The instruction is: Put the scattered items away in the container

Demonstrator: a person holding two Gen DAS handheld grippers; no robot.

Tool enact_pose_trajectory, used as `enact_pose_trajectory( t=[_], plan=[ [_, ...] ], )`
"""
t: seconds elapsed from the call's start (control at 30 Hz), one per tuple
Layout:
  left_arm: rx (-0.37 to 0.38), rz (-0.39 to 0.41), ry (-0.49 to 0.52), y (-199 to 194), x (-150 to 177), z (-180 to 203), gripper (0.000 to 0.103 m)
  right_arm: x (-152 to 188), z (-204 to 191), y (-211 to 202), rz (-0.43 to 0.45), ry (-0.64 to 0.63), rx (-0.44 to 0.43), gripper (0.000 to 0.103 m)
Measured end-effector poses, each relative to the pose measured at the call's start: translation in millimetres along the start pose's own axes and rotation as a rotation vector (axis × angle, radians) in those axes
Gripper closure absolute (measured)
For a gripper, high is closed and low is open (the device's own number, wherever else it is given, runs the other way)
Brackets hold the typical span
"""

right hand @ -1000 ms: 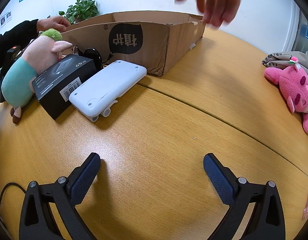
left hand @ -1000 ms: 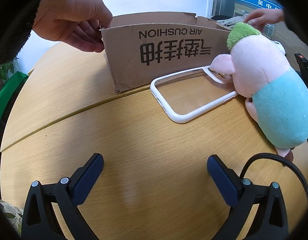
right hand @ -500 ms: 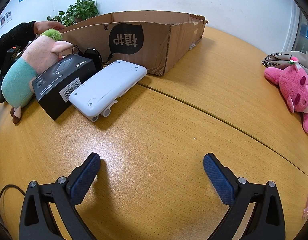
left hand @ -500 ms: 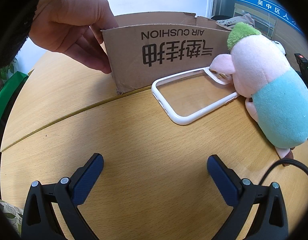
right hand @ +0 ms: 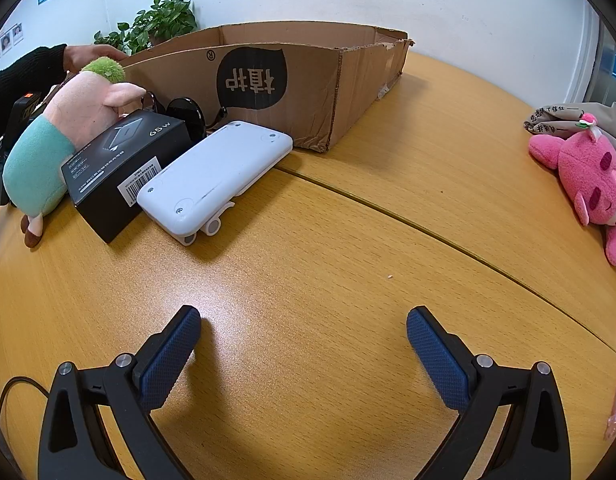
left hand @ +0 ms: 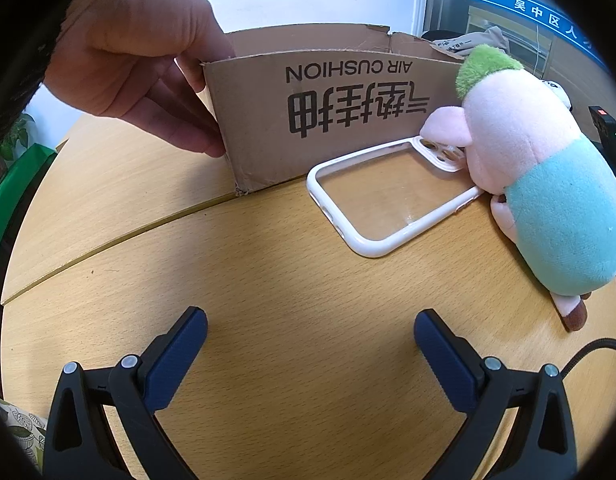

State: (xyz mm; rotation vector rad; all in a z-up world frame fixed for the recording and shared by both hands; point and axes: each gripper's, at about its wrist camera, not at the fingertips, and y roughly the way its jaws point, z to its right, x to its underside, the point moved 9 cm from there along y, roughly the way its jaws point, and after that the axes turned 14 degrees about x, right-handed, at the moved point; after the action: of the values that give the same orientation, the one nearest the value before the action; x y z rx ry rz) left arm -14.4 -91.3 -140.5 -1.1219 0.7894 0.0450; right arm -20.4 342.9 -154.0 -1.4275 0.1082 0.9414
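Left gripper (left hand: 310, 330) jaws released, empty | right gripper (right hand: 303, 330) likewise | cardboard box (left hand: 328, 120) on bench (left hand: 267, 280), hand (left hand: 139, 68) gripping its corner | phone case (left hand: 388, 200), plush pig (left hand: 540, 172) beside box

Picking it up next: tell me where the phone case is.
In the left wrist view the phone case lies flat right of centre, against the cardboard box, its camera end under the plush pig.

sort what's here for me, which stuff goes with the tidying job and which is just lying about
Job: cardboard box, phone case, pig plush, black carton, white device, sunglasses.

Lying about, probably: pink plush far off to the side, potted plant, black cable.
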Motion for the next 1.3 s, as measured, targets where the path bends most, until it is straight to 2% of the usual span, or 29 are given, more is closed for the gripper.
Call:
enact_pose_trajectory(
  t=[1.3],
  plan=[
    [0.000, 0.000, 0.000, 2.7, -1.2, 0.3, 0.000, 1.0, 2.4, -0.2, -0.005, 0.023, 0.019, 0.000]
  ],
)
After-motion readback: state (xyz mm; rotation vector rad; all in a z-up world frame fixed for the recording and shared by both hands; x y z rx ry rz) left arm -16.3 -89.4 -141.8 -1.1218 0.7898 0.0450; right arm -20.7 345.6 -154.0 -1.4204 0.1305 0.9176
